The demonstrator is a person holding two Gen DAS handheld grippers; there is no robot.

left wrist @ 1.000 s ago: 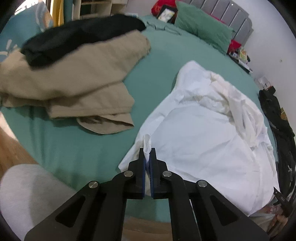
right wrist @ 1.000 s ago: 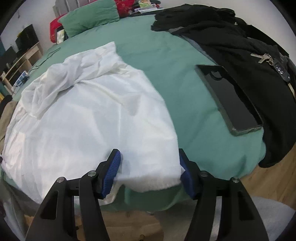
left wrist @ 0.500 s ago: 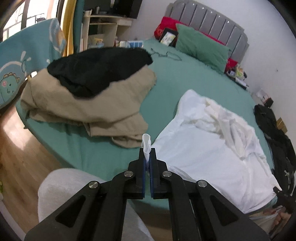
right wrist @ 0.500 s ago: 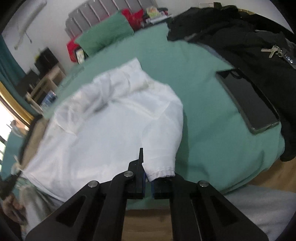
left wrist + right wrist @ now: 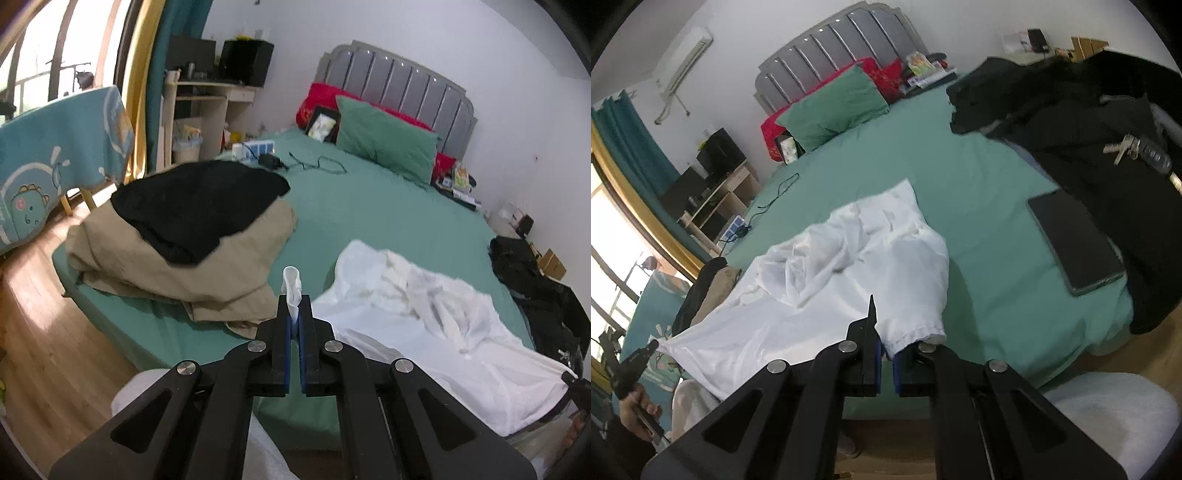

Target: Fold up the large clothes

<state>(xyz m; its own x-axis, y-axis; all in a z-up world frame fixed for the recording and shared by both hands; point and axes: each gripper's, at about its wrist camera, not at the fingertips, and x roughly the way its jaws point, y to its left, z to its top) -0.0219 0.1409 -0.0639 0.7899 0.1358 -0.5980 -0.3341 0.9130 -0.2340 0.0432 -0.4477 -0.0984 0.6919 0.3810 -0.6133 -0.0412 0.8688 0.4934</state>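
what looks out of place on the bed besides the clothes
A tablet lies flat near the bed's edge, beside the black coat, with a bunch of keys resting on that coat. Loose hard items sit oddly among laundry and could get swept off.

Green pillow [image 5: 384, 136] against grey headboard [image 5: 399, 79]; tablet [image 5: 1075, 240] beside keys [image 5: 1123, 147].

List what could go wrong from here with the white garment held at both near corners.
1. The left gripper pinches only a small tuft of the white garment; it may slip out under tension.
2. The far end is still bunched and wrinkled, so a fold now could trap creases.
3. The tablet lies beside the garment on the bed; swinging cloth, held by the right gripper, might drag it.
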